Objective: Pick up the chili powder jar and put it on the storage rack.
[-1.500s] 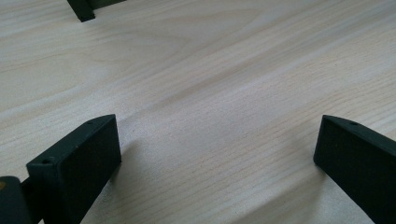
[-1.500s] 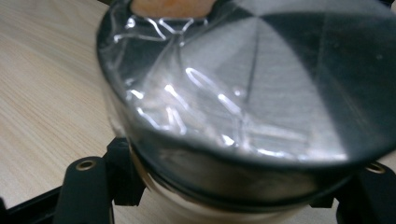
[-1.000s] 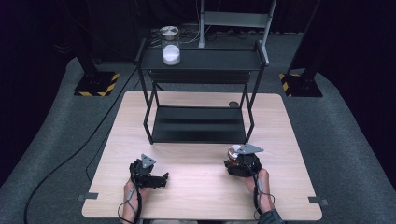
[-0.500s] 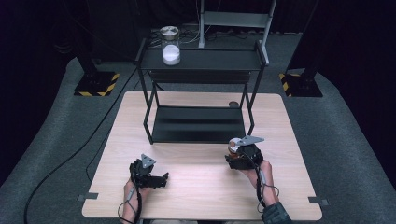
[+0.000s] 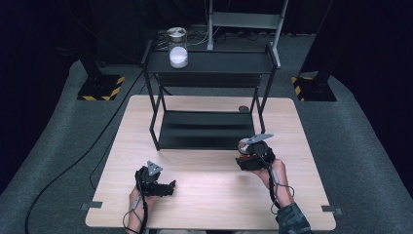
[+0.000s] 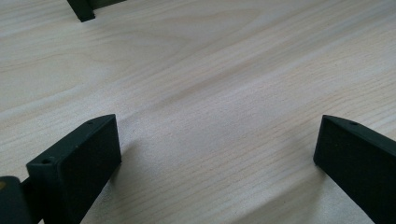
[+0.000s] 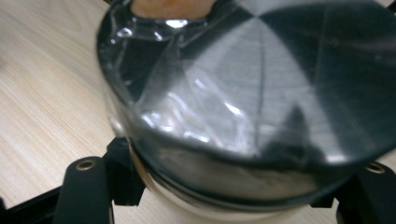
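Jar (image 7: 243, 93) sits clamped between your right gripper's (image 5: 254, 157) fingers near the bench's (image 5: 214, 195) right edge, beside the rack (image 5: 207, 87), presumably bound for a shelf. Your left gripper's (image 5: 155, 181) fingers stand apart, empty, near the front edge.

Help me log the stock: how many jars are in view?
2. One jar of white powder stands on the rack's top shelf, left end. The other jar is clamped in the right tool above the table.
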Available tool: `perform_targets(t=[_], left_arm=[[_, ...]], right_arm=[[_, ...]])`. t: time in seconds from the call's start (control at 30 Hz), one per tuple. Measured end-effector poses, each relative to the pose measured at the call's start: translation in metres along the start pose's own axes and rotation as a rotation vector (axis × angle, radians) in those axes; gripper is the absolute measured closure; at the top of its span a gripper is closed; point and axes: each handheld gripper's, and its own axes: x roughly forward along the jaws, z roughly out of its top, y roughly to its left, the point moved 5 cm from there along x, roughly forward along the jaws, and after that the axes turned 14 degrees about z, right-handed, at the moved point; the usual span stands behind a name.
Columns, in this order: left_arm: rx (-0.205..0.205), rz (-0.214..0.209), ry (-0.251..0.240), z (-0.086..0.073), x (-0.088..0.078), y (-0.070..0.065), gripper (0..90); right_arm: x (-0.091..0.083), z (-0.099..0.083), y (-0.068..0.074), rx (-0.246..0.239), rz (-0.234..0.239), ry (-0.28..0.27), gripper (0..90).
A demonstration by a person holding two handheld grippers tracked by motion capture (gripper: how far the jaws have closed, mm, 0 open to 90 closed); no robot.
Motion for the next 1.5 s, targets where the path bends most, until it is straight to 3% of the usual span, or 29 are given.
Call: perform_targets(t=[0.27, 0.87, 1.5], left_arm=[[0.000, 0.000, 0.001, 0.000, 0.000, 0.000, 0.2], [0.000, 0.000, 0.000, 0.000, 0.000, 0.000, 0.2], [0.001, 0.000, 0.000, 0.000, 0.000, 0.000, 0.3]], right_arm=[[-0.003, 0.018, -0.004, -0.003, 0.004, 0.046, 30.6], [-0.020, 0.059, -0.011, -0.037, -0.015, 0.094, 30.6], [-0.026, 0.087, -0.016, -0.053, -0.026, 0.144, 30.6]])
